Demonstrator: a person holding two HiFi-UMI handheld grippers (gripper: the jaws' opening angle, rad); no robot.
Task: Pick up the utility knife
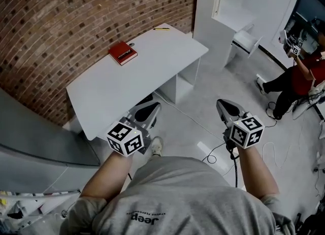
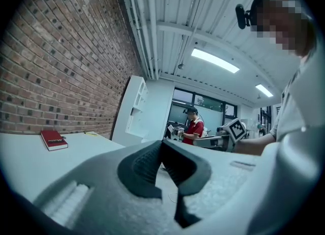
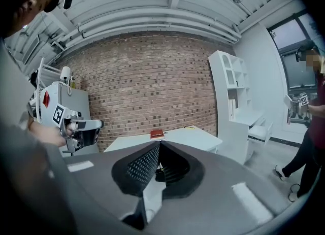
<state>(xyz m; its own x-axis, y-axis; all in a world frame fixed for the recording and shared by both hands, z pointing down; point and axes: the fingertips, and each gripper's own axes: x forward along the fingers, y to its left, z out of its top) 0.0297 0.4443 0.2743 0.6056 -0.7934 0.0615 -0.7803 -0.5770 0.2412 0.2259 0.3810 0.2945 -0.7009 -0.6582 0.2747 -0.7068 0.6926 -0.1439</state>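
White table [image 1: 152,66] | yellow sliver, likely utility knife [image 1: 161,28] | left claw [image 1: 155,107], right claw [image 1: 221,103] pressed together

Brick wall [image 1: 76,21] at ten o'clock, a white table [image 1: 152,71] before it at twelve, white shelving [image 1: 238,5] at one, grey floor [image 1: 203,122] beneath; strip lights [image 2: 214,60], possibly fluorescent, overhead.

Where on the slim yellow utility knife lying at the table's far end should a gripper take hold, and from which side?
Grip the utility knife across its narrow width, about mid-length, with fingers coming down from above. It lies flat on the white table, long and thin, so only its long sides give opposing faces. Its blade end is too small to make out.
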